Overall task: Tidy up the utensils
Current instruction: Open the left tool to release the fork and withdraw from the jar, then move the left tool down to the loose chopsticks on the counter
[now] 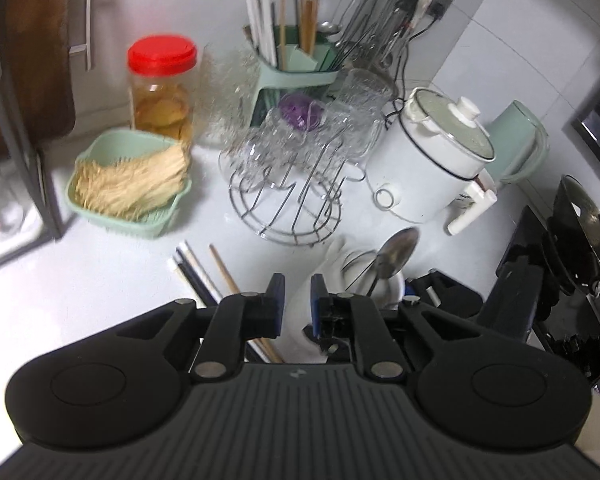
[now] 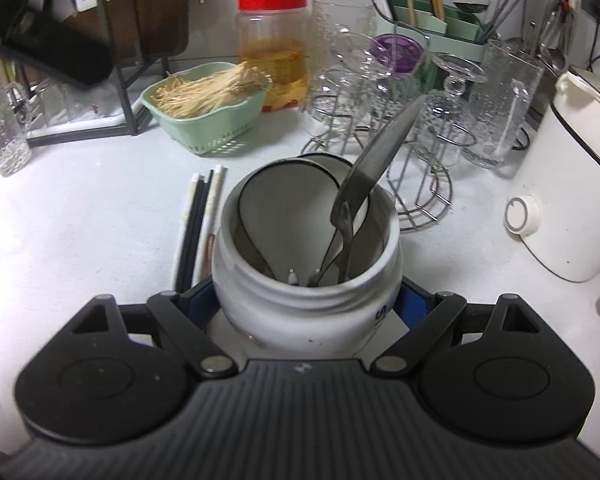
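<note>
White ceramic jar [image 2: 306, 280], steel ladle [image 2: 374, 168] and strainer [image 2: 284, 200] inside.

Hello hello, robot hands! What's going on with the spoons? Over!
Right gripper shut on the white jar, metal spoon inside. Left gripper open, holding nothing. Chopsticks on the counter beside the jar. Nothing blocking.

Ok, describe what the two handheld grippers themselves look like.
Both look alike. The left gripper and right gripper each have a dark grey ribbed body, two round black lobes with circular recesses, black link arms on silver pivot pins, and black fingers with blue pads. No cables or sleeves show.
</note>
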`<control>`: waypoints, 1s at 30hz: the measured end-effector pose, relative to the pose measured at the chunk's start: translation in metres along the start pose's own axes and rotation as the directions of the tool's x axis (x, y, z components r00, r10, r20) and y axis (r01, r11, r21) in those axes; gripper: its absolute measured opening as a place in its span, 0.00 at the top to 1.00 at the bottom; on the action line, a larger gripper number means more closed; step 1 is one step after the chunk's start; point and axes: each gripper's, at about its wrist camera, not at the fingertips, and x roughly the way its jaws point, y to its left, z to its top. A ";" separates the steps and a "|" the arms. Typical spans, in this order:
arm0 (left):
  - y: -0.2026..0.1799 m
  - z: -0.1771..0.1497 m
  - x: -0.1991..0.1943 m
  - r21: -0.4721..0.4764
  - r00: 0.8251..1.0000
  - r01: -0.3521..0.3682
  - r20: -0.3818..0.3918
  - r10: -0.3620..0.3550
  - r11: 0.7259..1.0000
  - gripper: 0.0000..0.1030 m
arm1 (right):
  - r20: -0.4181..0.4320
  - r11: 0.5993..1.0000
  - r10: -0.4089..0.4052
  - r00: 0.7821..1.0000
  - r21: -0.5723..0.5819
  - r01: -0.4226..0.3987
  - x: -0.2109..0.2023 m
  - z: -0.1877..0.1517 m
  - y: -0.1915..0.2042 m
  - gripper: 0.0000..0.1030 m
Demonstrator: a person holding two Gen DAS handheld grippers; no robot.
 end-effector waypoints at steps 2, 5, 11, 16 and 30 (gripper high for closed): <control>0.004 -0.007 0.005 -0.029 1.000 -0.007 -0.005 0.007 1.000 0.84 | 0.000 1.000 -0.010 1.000 0.009 0.010 -0.001 -0.001 -0.004 0.12; 0.009 -0.022 0.013 -0.072 1.000 -0.028 -0.010 0.027 0.997 0.80 | -0.002 0.999 -0.035 0.999 0.036 0.035 -0.002 -0.004 -0.012 0.11; 0.018 -0.055 0.036 -0.147 0.996 -0.082 -0.041 0.077 0.986 0.79 | 0.013 0.998 -0.043 0.999 0.049 0.042 -0.006 -0.012 -0.027 0.11; 0.022 -0.074 0.057 -0.203 0.991 -0.132 -0.050 0.124 0.970 0.79 | -0.003 1.000 -0.010 1.000 0.008 0.010 -0.007 -0.012 -0.037 0.11; -0.005 -0.117 0.098 -0.248 0.984 -0.100 -0.171 0.058 0.964 0.79 | 0.004 0.996 0.059 0.998 -0.060 -0.058 -0.012 -0.018 -0.044 0.12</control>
